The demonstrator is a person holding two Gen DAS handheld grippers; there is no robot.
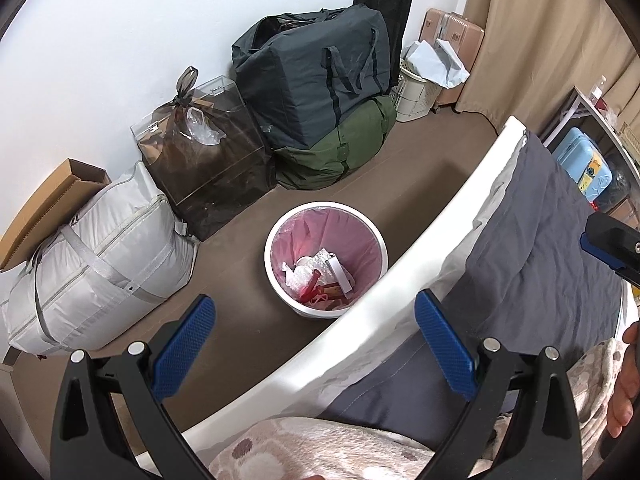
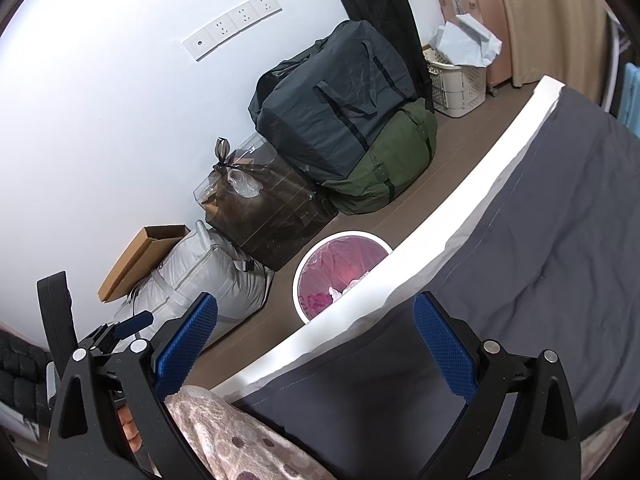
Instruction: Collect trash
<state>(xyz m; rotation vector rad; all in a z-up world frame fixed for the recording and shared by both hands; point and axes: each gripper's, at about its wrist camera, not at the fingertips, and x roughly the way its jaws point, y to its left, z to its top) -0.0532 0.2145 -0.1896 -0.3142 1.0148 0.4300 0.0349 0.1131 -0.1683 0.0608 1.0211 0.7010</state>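
Brown floor [image 1: 248, 336], white wall [image 1: 100, 60], pink-lined trash bin [image 1: 280, 280] beside grey-sheeted bed [image 1: 540, 260].

Each gripper [image 1: 314, 346] [image 2: 316, 346] — black frame, blue textured pads, silver screws.

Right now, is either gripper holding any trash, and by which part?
Nothing is held. The left gripper and the right gripper both stand open and empty above the bed edge, near the trash bin.

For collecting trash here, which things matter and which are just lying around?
For the job:
round white bin with pink liner
crumpled wrappers and paper inside it
left gripper, open
right gripper, open

Just lying about:
dark grey duffel bag
green duffel bag
light grey zipped storage bag
pink hard-shell suitcase
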